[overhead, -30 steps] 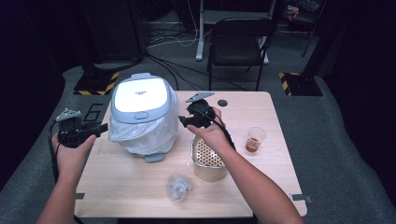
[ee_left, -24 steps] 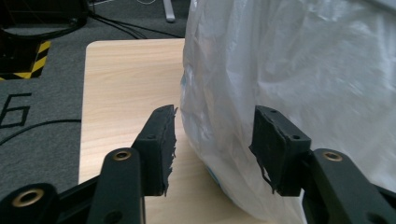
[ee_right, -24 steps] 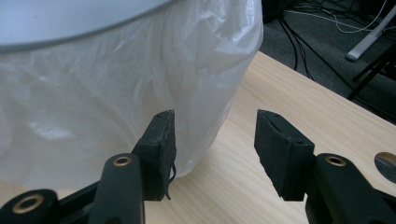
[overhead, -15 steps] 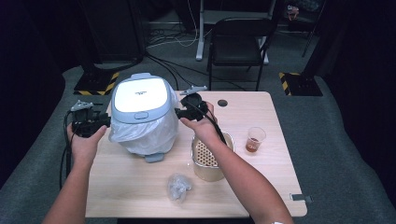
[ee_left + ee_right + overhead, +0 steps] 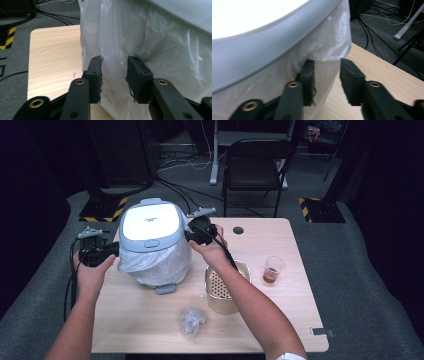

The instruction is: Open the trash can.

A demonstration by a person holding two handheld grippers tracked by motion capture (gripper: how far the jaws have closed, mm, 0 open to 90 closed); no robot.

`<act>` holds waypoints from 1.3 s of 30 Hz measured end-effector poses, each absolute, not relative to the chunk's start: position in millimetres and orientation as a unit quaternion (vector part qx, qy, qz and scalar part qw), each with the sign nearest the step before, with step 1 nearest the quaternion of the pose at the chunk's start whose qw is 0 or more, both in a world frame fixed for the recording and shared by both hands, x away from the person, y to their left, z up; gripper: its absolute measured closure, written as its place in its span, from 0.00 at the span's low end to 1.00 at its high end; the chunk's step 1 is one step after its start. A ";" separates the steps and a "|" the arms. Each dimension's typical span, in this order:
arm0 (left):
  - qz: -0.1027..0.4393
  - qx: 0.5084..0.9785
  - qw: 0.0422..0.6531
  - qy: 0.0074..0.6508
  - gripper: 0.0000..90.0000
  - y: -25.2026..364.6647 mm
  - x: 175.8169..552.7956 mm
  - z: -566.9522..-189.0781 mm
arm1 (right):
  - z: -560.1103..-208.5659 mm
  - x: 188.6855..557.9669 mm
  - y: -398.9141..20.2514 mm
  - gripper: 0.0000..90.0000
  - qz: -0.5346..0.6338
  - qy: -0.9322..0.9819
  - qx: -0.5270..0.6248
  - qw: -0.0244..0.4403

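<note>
A bin with a white and pale blue lid (image 5: 150,222) stands on the wooden table (image 5: 300,320), lined with a white plastic bag (image 5: 155,262) that hangs out below the lid. My left gripper (image 5: 112,251) is against the bin's left side. In the left gripper view the bag (image 5: 150,37) bulges between the jaws of that gripper (image 5: 114,72), which have just been closing. My right gripper (image 5: 190,234) is at the bin's right side, under the lid's rim (image 5: 262,37). Its jaws (image 5: 327,75) have just been closing too: one sits under the bag's overhang (image 5: 322,47), the other is clear of it.
A beige perforated container (image 5: 224,287) stands right of the bin, under my right forearm. A clear cup of brown liquid (image 5: 272,269) is further right. A crumpled clear wrapper (image 5: 191,319) lies near the front edge. A black chair (image 5: 255,165) stands behind the table.
Both hands have moved in toward the bin, the left one rightward and the right one leftward, and now sit against its sides.
</note>
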State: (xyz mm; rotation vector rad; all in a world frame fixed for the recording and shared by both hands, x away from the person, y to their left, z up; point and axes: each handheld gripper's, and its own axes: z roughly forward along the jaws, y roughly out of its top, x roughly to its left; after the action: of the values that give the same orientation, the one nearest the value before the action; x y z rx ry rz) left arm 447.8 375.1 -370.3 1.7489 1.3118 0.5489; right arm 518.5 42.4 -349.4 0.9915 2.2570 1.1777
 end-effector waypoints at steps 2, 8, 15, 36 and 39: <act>0.226 0.701 0.425 0.526 0.72 378.0 446.5 -370.1 | -348.2 515.2 44.7 0.78 0.426 0.810 0.350 0.197; 0.229 0.697 0.419 0.535 0.77 394.7 442.6 -369.0 | -346.8 498.6 58.9 0.79 0.425 0.825 0.322 0.187; 0.223 0.709 0.413 0.526 0.81 400.0 436.8 -367.5 | -347.8 485.9 64.6 0.79 0.431 0.831 0.306 0.174; 0.176 0.716 0.452 0.503 0.67 390.8 399.6 -379.6 | -348.0 479.5 38.5 0.64 0.422 0.836 0.308 0.168; 0.181 0.716 0.457 0.496 0.61 392.5 384.0 -384.5 | -342.1 466.2 28.7 0.62 0.420 0.837 0.301 0.177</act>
State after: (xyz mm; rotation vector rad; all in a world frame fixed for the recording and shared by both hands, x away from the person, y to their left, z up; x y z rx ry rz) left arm 384.0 392.5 -384.5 1.7635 1.2228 0.4460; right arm 466.2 28.7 -342.1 0.8534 2.3701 1.1901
